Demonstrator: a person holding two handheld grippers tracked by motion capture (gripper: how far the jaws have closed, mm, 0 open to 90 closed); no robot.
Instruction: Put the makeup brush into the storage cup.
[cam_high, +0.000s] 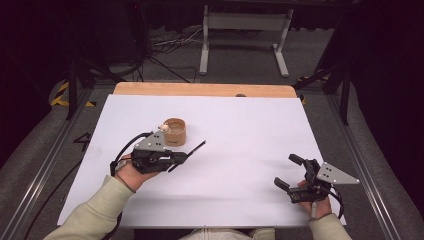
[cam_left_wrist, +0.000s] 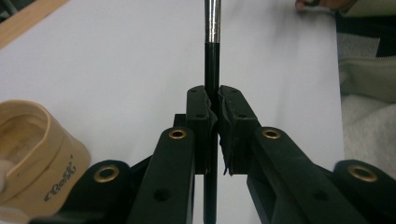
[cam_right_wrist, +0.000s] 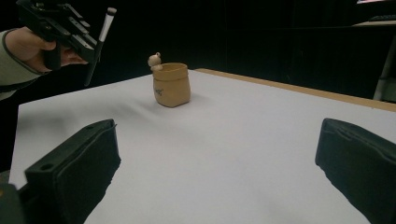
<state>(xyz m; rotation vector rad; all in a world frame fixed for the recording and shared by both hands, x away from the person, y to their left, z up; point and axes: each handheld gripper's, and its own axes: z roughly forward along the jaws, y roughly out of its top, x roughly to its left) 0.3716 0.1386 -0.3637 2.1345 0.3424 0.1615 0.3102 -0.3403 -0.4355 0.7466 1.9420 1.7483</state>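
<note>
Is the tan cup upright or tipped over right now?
Upright. The tan cup stands on its base on the white table, opening upward, with a small figure on its rim.

A slim black brush with a silver metal ferrule and pale tip is clamped mid-handle, lifted clear of the white tabletop, its tip end angled toward the far right in the high view. Just beside it, on the tabletop's left half, stands a small tan holder shaped like an open sack, upright and empty inside, with a little round-headed figure perched on its rim and dark lettering on its side.
</note>
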